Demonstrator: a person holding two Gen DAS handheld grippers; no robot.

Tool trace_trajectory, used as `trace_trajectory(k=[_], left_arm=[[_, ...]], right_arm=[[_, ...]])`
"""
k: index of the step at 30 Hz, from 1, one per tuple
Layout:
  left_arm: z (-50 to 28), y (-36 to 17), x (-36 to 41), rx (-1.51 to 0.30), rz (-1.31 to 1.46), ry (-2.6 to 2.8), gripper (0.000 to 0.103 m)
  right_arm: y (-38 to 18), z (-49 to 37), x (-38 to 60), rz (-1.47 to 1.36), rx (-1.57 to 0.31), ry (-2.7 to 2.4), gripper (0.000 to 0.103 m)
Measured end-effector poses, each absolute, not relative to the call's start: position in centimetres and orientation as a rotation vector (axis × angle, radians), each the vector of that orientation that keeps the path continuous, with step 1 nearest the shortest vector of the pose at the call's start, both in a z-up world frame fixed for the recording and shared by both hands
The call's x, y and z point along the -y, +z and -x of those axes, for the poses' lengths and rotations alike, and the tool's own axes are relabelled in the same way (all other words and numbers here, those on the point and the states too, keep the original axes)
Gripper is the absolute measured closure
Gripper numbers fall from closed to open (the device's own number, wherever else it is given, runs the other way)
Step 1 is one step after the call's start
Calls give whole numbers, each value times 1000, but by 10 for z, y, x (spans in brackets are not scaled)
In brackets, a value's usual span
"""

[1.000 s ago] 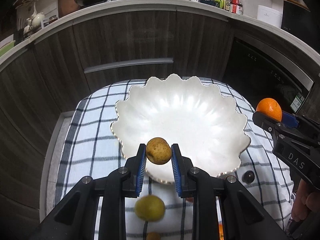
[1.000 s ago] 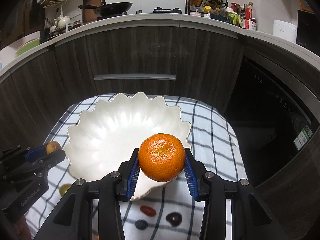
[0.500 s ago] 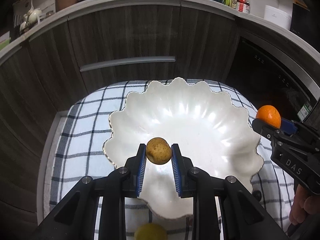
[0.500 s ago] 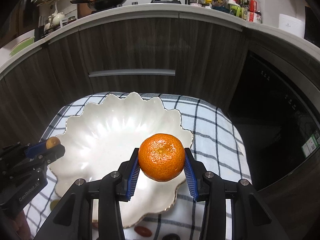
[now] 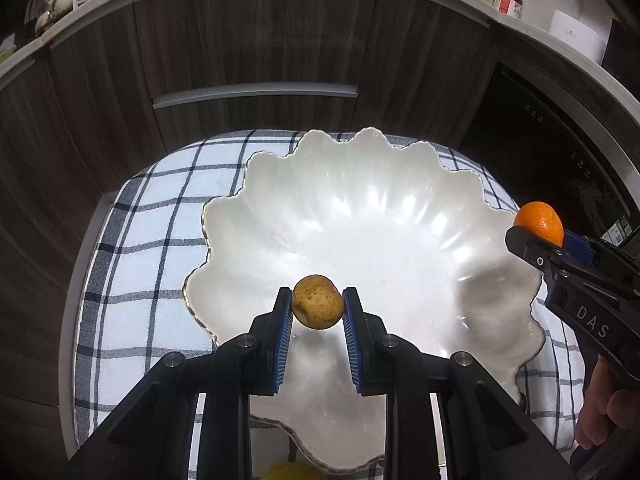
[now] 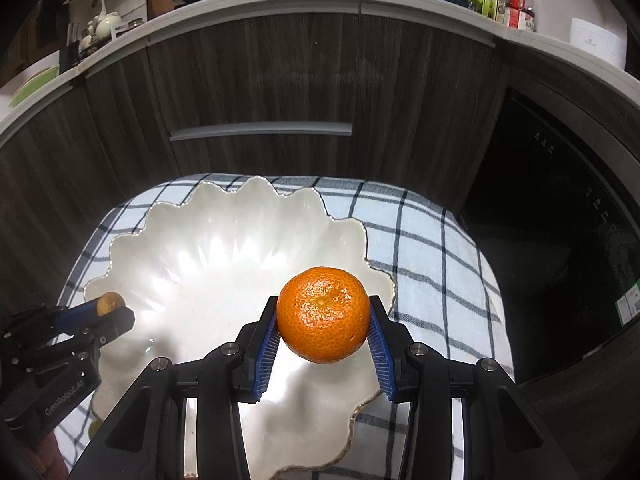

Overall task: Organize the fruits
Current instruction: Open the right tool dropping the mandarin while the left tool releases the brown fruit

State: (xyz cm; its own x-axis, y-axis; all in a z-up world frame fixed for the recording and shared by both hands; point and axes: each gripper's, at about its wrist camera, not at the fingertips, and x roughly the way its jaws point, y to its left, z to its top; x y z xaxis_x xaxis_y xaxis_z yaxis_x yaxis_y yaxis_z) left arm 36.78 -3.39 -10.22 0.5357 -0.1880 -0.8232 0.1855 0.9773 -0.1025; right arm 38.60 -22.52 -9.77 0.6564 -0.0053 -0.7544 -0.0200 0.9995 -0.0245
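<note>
A white scalloped bowl (image 5: 400,208) (image 6: 192,256) lies empty on a checked cloth. My left gripper (image 5: 317,307) is shut on a small brownish-yellow fruit (image 5: 317,307) and hangs over the bowl's near left part. My right gripper (image 6: 322,320) is shut on an orange mandarin (image 6: 322,314), held above the bowl's right side. In the left wrist view the right gripper (image 5: 538,236) and its mandarin (image 5: 540,224) show at the bowl's right rim. In the right wrist view the left gripper (image 6: 106,308) with its small fruit (image 6: 109,303) shows at the bowl's left rim.
The checked cloth (image 5: 160,216) (image 6: 432,248) covers a small table before dark wooden cabinets (image 5: 256,48). A yellow fruit (image 5: 290,472) lies on the cloth at the near edge, partly hidden. A dark appliance front (image 6: 560,216) stands at the right. A hand (image 5: 600,420) holds the right gripper.
Both grippers have moved forward and a little down over the bowl, each keeping its fruit. The yellow fruit and small items on the cloth have slid to the frame's bottom edge.
</note>
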Motion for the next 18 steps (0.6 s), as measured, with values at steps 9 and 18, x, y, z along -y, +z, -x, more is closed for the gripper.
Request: trace_trajectory(k=[9,18], left_arm=[[-366,-100,33,-970,-2,-218,49],[-363,-94,30,-953,-5,-197,29]], right_arm=[[-106,-390,220,53,-908,30,59],[-98,-388,225,39,-878,-13,25]])
